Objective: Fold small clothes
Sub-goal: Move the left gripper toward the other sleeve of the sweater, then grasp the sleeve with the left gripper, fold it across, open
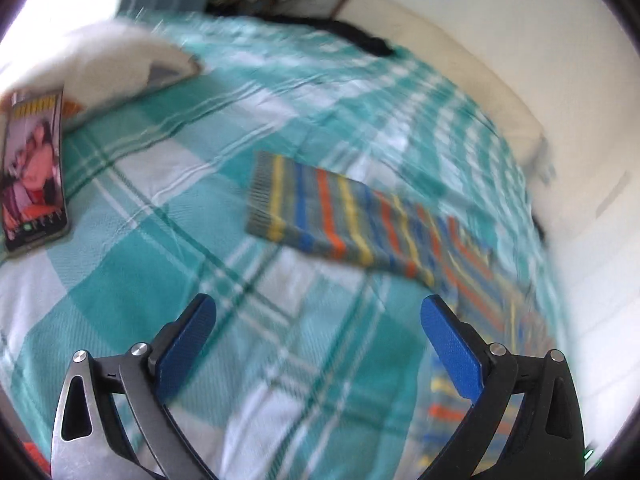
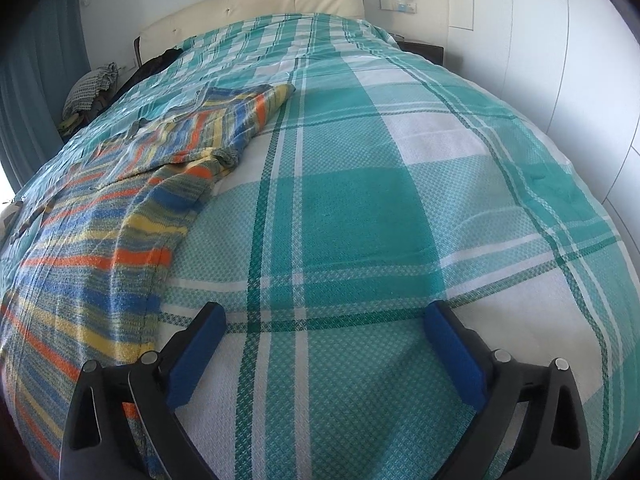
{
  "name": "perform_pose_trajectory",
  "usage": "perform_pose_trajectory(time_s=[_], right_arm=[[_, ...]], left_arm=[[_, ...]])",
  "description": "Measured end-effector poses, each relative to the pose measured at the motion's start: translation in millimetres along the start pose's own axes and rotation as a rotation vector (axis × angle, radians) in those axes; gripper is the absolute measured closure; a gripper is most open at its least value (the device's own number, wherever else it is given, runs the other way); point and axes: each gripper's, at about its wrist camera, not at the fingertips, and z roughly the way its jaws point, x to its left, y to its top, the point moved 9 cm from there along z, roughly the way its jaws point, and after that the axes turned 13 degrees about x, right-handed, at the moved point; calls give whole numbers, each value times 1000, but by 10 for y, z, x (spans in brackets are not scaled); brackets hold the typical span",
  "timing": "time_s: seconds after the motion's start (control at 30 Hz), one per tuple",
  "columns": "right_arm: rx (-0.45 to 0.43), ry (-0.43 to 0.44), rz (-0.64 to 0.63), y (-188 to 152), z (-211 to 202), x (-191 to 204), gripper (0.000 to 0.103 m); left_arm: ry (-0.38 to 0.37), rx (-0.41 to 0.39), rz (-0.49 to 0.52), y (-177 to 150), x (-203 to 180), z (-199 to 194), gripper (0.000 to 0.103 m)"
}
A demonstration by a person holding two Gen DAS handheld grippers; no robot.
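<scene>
A small striped knitted garment (image 1: 352, 220), in blue, orange, yellow and grey, lies flat on the teal checked bedspread (image 1: 168, 248). In the left wrist view, which is blurred, one sleeve stretches across the middle and the body runs down the right side. My left gripper (image 1: 318, 308) hangs open over bare bedspread to the left of the garment, nothing between its blue pads. In the right wrist view the same garment (image 2: 120, 208) covers the left part, a sleeve folded over its body. My right gripper (image 2: 324, 316) stands wide open just right of the garment's edge, holding nothing.
A phone (image 1: 34, 168) with a lit screen lies on the bedspread at the left, beside a white pillow (image 1: 116, 64). A cream headboard (image 2: 256, 4) and white walls bound the bed. Dark clothes (image 2: 156, 66) and a checked bundle (image 2: 92, 84) sit at the bed's far left edge.
</scene>
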Motion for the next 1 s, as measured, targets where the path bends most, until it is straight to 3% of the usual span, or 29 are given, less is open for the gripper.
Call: perform_pose_trajectory(time_s=[0.1,0.2,0.23,0.27,0.3,0.33,0.37,0.4,0.5,0.6,0.77,0.87,0.9,0.93,1.0], right_arm=[[3,-1,-5,1,13,6,2],[3,-4,-7,3,14,11,2],[3,-6,-7,-2,14,9,2],[3,-10,-9,-1,16,13,2],[4,-13,-10,-1,17,10,2],[4,-17,-12,0,20,15,2],[4,-20,-13,0,22,17,2],[5,-22,-14,-4,22,17,2],[5,-28,-17,-9,19,17,1],[4,-21,-16,-9,17,9,1],[3,-20,-15,-11,17,7,1],[3,-20,-14,-14,15,9,1],[3,-19,-14,-14,15,9,1],[3,-18,-14,-14,16,9,1],[3,-16,-13,-14,13,12,1]], left_arm=[[-70,110,-173,348,327,386,2],[-60,96,-204,661,404,579,3],[-65,80,-179,767,352,603,14],[-88,81,-152,816,277,639,34],[-114,121,-125,854,186,732,98],[-94,185,-108,863,117,840,101],[-57,194,-83,886,49,858,103],[-6,182,-16,935,-127,808,103],[19,116,250,1021,-985,503,103],[-88,71,481,846,-2113,155,103],[-241,180,739,32,-3535,246,103],[-259,271,818,-545,-3927,624,100],[-241,322,833,-717,-4005,821,92],[-208,377,820,-819,-3993,1021,66],[-170,397,737,-828,-3823,1191,39]])
